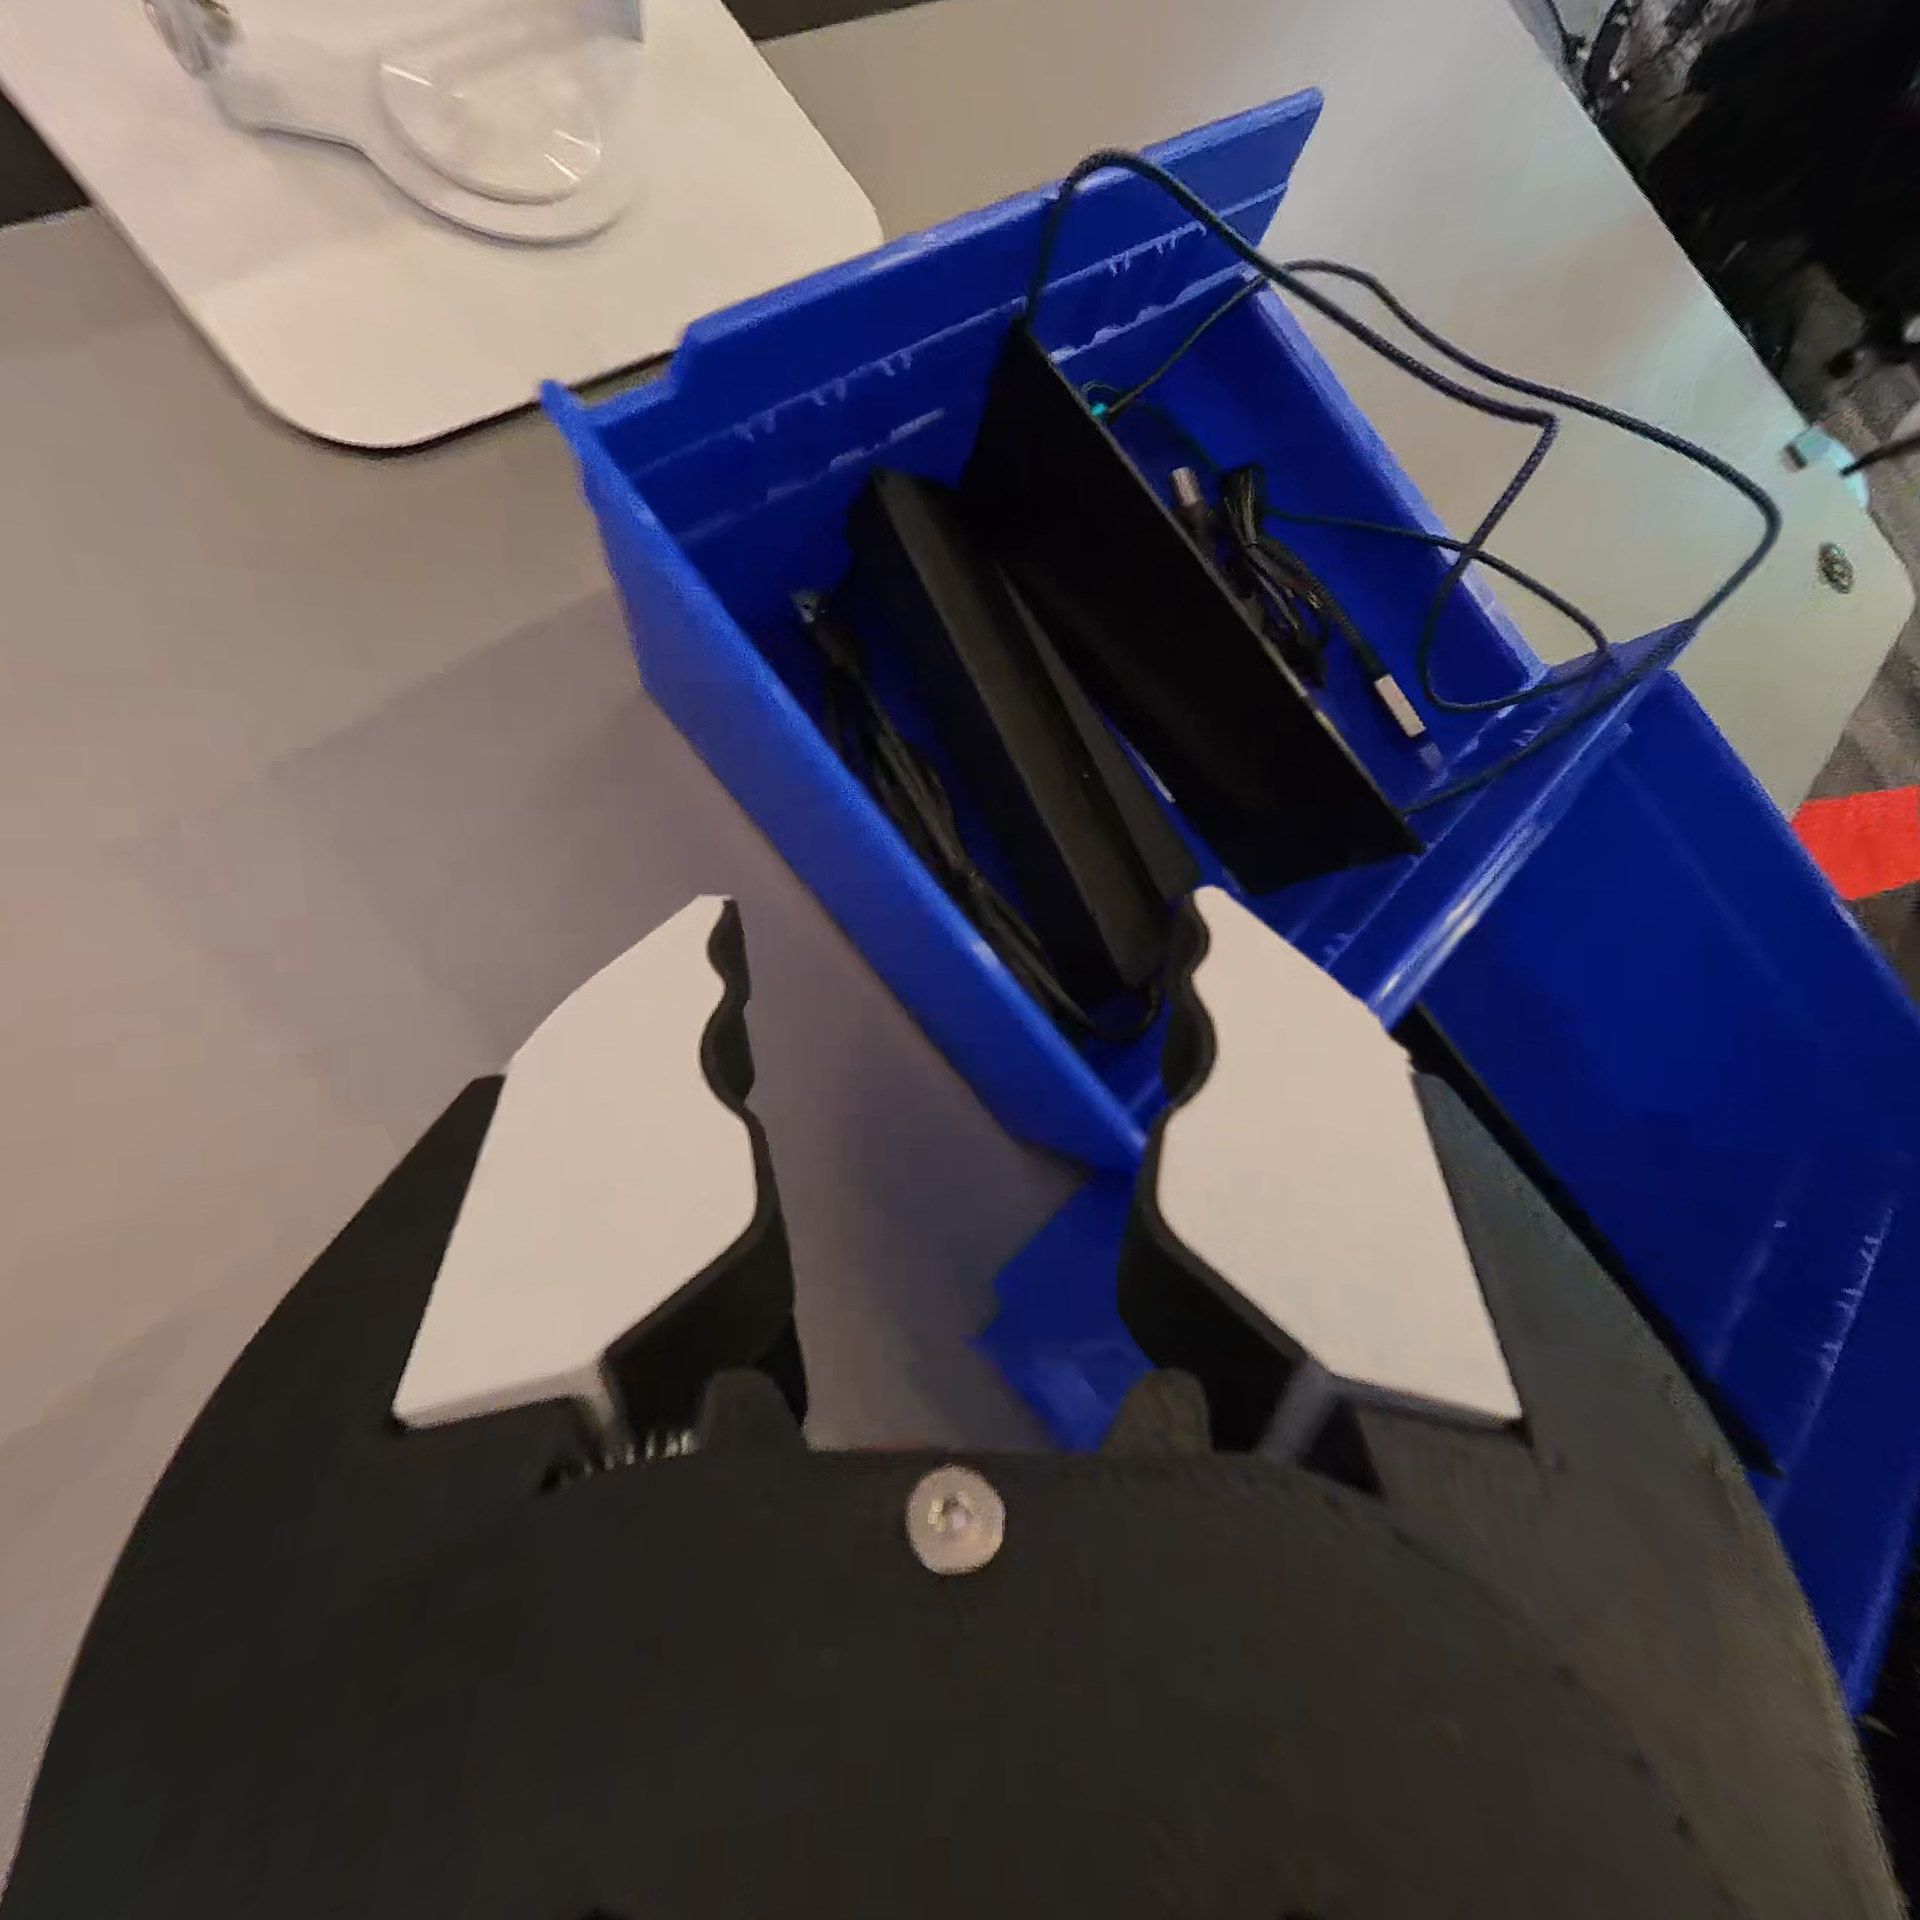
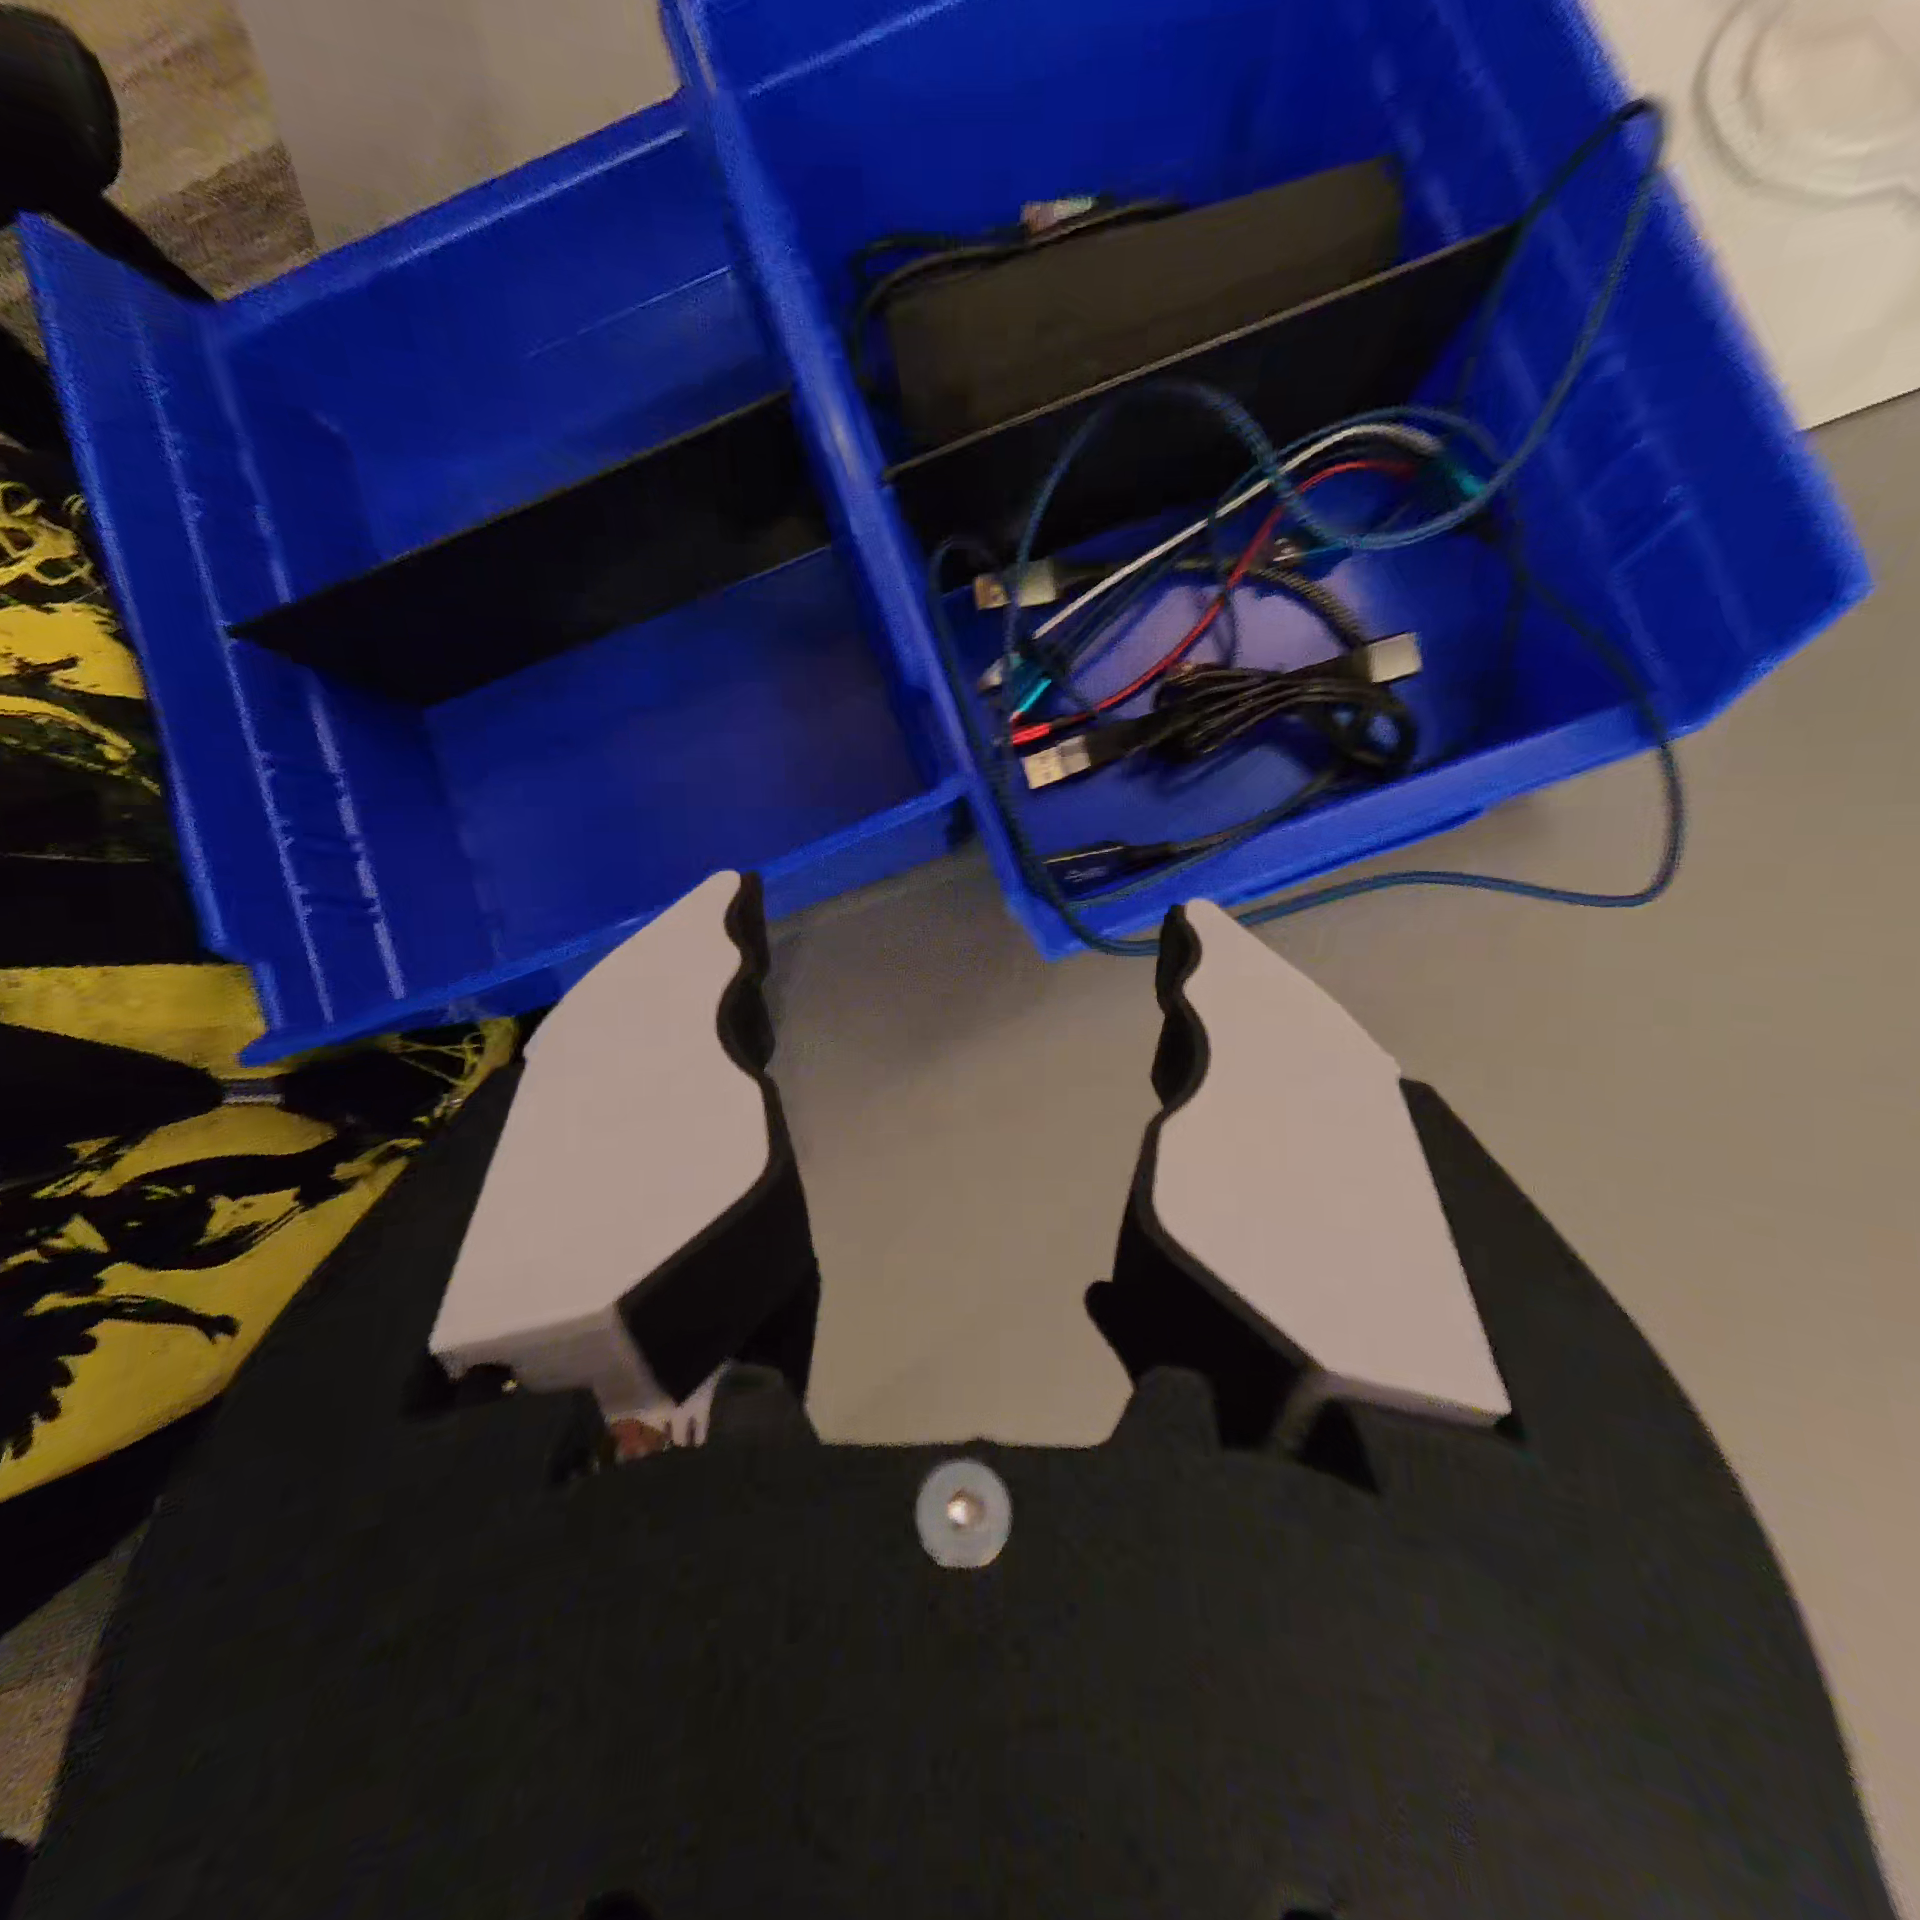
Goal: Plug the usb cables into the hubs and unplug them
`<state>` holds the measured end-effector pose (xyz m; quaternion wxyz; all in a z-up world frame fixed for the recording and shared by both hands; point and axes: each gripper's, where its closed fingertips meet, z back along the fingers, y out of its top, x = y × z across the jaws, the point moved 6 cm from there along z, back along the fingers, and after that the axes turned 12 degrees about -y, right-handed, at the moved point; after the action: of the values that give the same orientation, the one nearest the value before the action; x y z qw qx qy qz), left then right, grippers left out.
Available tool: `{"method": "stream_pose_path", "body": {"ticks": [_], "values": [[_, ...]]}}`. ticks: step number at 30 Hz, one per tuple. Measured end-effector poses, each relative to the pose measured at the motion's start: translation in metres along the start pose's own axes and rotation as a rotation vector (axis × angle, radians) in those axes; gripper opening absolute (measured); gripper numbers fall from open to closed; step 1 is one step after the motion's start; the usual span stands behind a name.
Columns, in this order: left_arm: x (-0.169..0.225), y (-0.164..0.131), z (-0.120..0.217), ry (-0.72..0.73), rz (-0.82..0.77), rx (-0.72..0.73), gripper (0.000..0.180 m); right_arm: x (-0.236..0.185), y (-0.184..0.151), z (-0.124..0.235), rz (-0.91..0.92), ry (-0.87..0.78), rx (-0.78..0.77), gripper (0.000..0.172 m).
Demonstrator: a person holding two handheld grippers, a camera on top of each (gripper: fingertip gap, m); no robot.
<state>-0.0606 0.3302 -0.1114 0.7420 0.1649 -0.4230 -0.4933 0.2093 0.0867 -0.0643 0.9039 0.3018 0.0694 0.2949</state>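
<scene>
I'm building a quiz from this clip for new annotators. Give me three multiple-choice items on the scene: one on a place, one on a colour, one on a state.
1. Where do the loose USB cables lie?
A. In a compartment of the bin
B. On the white pad
C. Between the right gripper's jaws

2. What colour are the bins?
A. Red
B. Blue
C. Green

3. How do the right gripper's jaws stand?
A. Shut on a plug
B. Shut on nothing
C. Open, holding nothing

Answers:
1 A: the cables are tangled on the bin floor, in front of a black divider.
2 B: the walls and floor are blue in both views.
3 C: only bare grey table shows between its fingers.
</scene>
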Motion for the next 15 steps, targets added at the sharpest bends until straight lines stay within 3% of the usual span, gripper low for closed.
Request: {"method": "stream_pose_path", "body": {"ticks": [4,10,15], "values": [[0.001,0.0,-0.028,0.1,-0.012,-0.109,0.057,-0.049,-0.015,-0.03,-0.082,0.141,-0.061,0.076],[-0.002,-0.007,-0.054,0.12,0.016,-0.235,0.059,-0.078,-0.017,-0.064,-0.123,0.157,-0.114,0.043],[-0.018,-0.006,-0.051,0.295,-0.061,-0.312,0.044,-0.08,-0.025,-0.069,-0.052,0.131,-0.195,0.027]]}}
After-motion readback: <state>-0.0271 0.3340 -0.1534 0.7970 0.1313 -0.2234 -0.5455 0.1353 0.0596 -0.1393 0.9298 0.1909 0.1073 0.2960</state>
